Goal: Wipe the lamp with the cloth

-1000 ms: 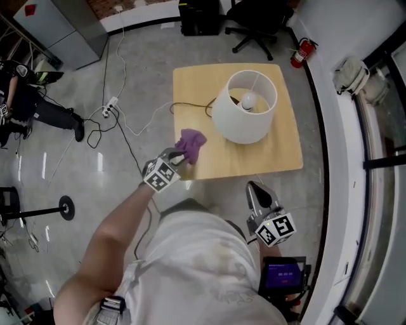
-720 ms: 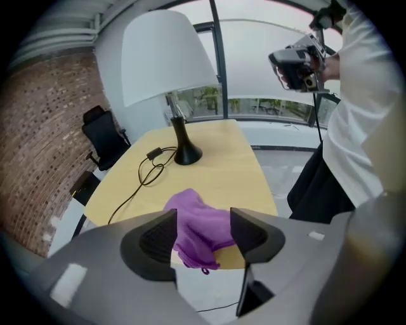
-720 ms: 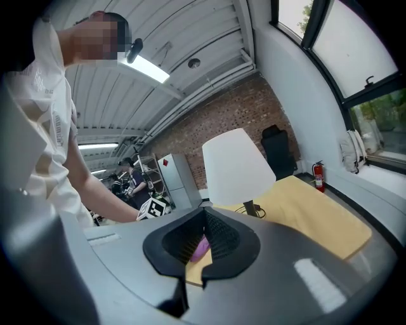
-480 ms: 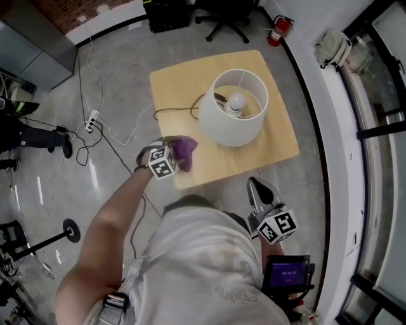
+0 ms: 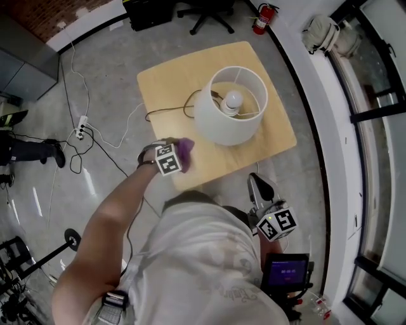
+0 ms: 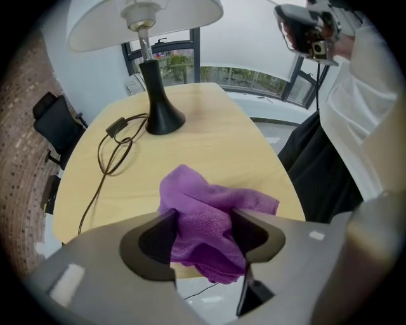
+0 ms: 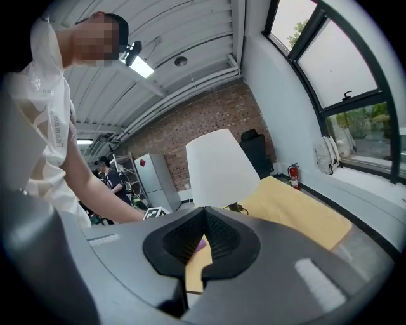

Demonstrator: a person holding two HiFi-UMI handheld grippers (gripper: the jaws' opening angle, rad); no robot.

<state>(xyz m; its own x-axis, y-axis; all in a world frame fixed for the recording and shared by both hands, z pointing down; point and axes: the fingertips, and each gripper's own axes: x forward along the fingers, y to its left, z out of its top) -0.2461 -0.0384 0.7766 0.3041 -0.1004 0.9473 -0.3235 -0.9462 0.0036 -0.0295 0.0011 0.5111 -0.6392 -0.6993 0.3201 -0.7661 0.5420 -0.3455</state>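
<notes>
A white-shaded lamp (image 5: 229,108) with a black base (image 6: 158,108) stands on the square wooden table (image 5: 165,76). The purple cloth (image 5: 185,147) lies crumpled on the table near its front edge. My left gripper (image 5: 174,155) points steeply down over the cloth. In the left gripper view the cloth (image 6: 190,190) sits between the jaws of the left gripper (image 6: 203,216), which have just been opening and now stand wide. My right gripper (image 5: 259,187) hangs shut and empty off the table's near side. In the right gripper view the right gripper (image 7: 204,212) faces the lamp shade (image 7: 219,168).
The lamp's black cord (image 6: 111,149) loops over the table and runs to a power strip (image 5: 81,125) on the floor. An office chair (image 5: 206,9), a fire extinguisher (image 5: 261,18) and a backpack (image 5: 320,32) stand beyond the table. Another person (image 5: 25,149) is at far left.
The left gripper has sunk toward the table's front edge and tipped downward. Its jaws, shut on the hanging cloth before, now stand wide with the cloth lying between them. The right gripper kept still.
</notes>
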